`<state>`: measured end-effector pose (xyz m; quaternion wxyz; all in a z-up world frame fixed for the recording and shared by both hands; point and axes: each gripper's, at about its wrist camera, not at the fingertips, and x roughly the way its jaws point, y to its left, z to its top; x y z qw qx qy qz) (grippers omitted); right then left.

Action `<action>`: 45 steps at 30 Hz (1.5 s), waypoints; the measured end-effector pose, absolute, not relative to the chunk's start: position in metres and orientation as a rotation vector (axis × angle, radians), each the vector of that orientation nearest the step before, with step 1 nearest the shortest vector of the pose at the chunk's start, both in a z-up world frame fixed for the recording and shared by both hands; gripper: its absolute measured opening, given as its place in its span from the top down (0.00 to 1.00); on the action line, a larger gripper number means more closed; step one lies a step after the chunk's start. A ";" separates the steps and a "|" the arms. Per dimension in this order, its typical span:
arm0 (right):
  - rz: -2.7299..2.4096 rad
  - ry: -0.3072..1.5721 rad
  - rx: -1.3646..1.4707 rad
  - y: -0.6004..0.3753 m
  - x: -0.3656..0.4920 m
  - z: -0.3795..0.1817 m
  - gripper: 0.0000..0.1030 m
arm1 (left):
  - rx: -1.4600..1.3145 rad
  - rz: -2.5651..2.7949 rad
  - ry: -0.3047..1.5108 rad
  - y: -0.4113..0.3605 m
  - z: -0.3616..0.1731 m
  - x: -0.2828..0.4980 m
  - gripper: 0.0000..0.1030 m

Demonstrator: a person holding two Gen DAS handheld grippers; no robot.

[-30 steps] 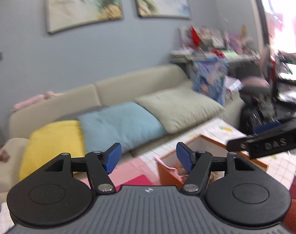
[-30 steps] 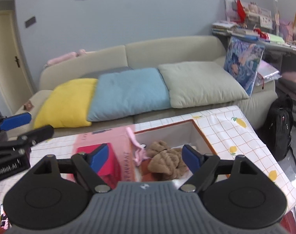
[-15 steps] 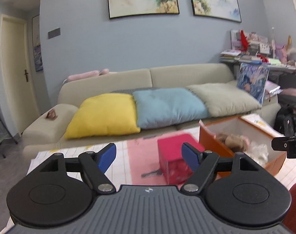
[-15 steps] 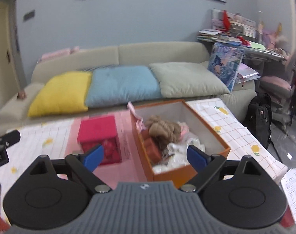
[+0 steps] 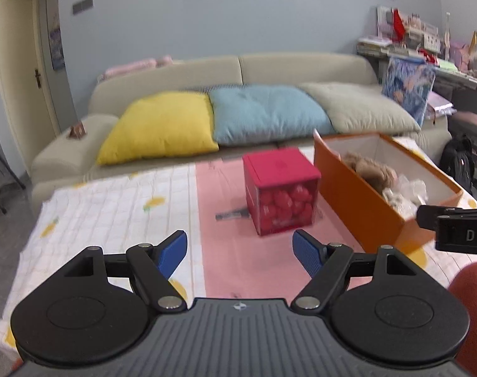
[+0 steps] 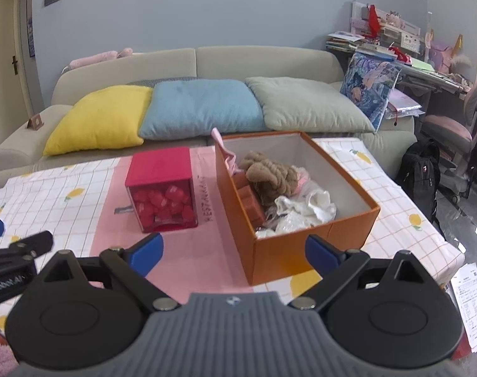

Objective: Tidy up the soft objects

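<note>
Both grippers have swung down from the sofa onto the table (image 6: 395, 188). Orange box (image 6: 301, 245), at one o'clock, already holds a heap of soft things (image 6: 270, 182); red cube (image 6: 161, 185) sits at eleven. Sorting looks barely begun. Left gripper (image 5: 240, 249) is spread wide and empty; right gripper (image 6: 233, 249) is opening, nothing between.

Orange box (image 6: 314, 245), red cube (image 6: 160, 169), checked cloth (image 6: 50, 194)

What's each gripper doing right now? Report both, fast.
Left gripper: open, nothing between the fingers.
Right gripper: jaws opening, nothing between them; it faces the orange box.
</note>
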<state>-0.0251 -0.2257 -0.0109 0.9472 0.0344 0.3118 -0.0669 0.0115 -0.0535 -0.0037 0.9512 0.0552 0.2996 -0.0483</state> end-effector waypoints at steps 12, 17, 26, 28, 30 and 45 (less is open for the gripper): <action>-0.124 0.621 0.048 -0.220 -0.033 -0.012 0.06 | 0.076 -0.108 0.641 -0.057 -0.003 0.007 0.13; -0.117 0.628 0.041 -0.217 -0.032 -0.014 0.06 | 0.073 -0.104 0.648 -0.055 -0.003 0.008 0.13; -0.119 0.627 0.043 -0.217 -0.032 -0.015 0.06 | 0.080 -0.109 0.649 -0.055 -0.003 0.008 0.13; -0.122 0.625 0.044 -0.217 -0.032 -0.014 0.06 | 0.078 -0.112 0.649 -0.055 -0.003 0.008 0.13; -0.124 0.621 0.044 -0.217 -0.032 -0.014 0.06 | 0.076 -0.113 0.649 -0.055 -0.003 0.008 0.13; -0.123 0.624 0.036 -0.215 -0.031 -0.014 0.05 | 0.077 -0.123 0.651 -0.055 -0.002 0.008 0.13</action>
